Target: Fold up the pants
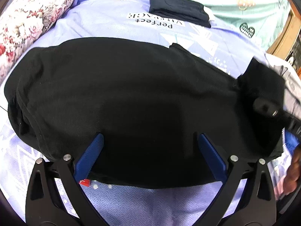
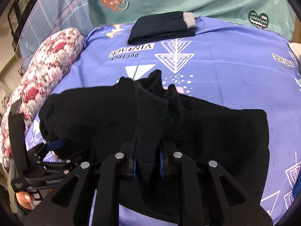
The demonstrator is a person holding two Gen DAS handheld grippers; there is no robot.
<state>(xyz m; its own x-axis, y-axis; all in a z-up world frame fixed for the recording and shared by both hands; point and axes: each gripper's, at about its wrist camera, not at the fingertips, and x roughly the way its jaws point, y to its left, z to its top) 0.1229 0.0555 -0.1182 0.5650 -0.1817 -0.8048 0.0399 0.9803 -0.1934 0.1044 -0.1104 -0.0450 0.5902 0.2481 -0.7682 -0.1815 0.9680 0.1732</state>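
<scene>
The black pants (image 1: 122,98) lie half-folded across the purple bedsheet (image 2: 225,66). The right claw (image 2: 147,162) pinches their ribbed cuff (image 2: 150,116); the left claw (image 1: 150,150) hovers spread wide above them, empty.

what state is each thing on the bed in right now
black pants: spread on the bedsheet, partly folded, ribbed cuff end lifted
left hand-held gripper: open, blue pads apart over the pants' near edge
right hand-held gripper: shut on the pants' ribbed cuff
dark garment: folded, lying at the far side of the bedsheet
floral pillow: lying along the sheet's left edge
bedsheet: spread flat
</scene>
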